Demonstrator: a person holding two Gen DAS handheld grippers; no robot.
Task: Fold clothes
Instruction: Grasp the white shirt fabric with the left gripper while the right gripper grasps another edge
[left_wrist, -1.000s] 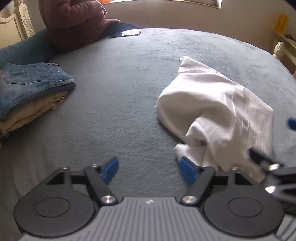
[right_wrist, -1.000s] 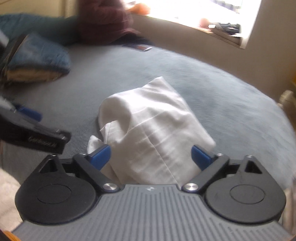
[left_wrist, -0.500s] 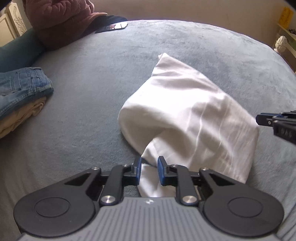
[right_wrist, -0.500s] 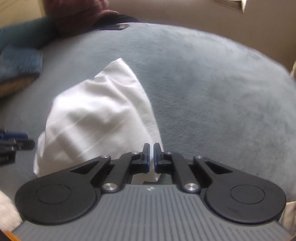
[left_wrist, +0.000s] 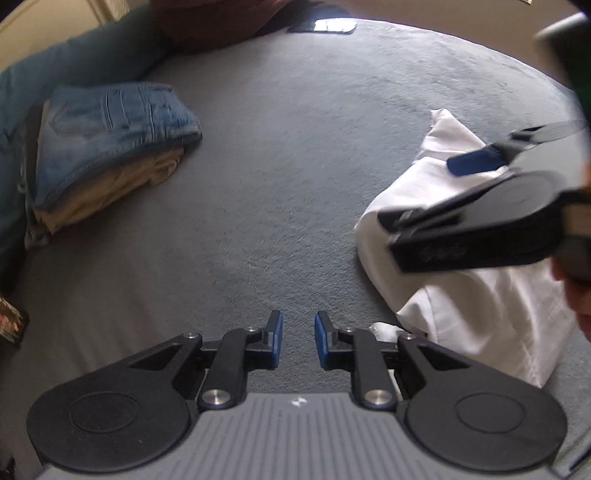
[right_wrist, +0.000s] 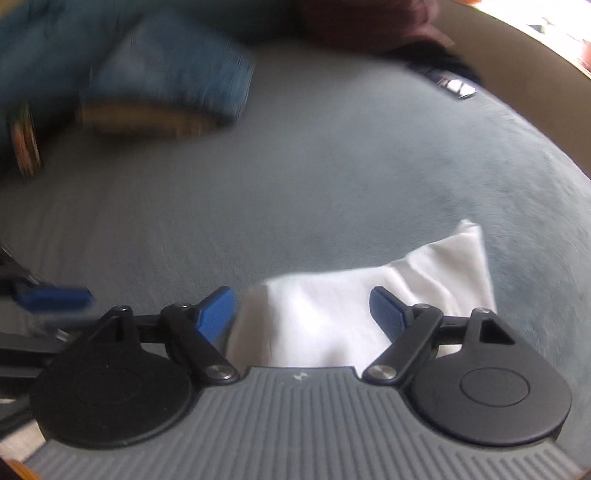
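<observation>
A white garment (left_wrist: 461, 295) lies bunched in a loose fold on the grey blanket (left_wrist: 295, 166), at the right of the left wrist view. My left gripper (left_wrist: 298, 339) stands just left of its near corner, narrowly open, with only blanket between the fingers. My right gripper (right_wrist: 301, 314) hovers wide open over the white garment (right_wrist: 332, 314), holding nothing. From the left wrist view, one of its blue pads (left_wrist: 472, 162) shows above the cloth. A hand is partly visible at the right edge.
A folded stack, blue jeans (left_wrist: 110, 140) on beige cloth, sits at the left of the bed. A phone (left_wrist: 332, 26) and a maroon jacket lie at the far edge. Teal bedding (left_wrist: 55, 74) runs along the left. A small printed object (left_wrist: 9, 321) sits at the left edge.
Half a second ago both grippers were shut on the white garment's near edge. Both have let go and opened. The left one has shifted left off the cloth.
</observation>
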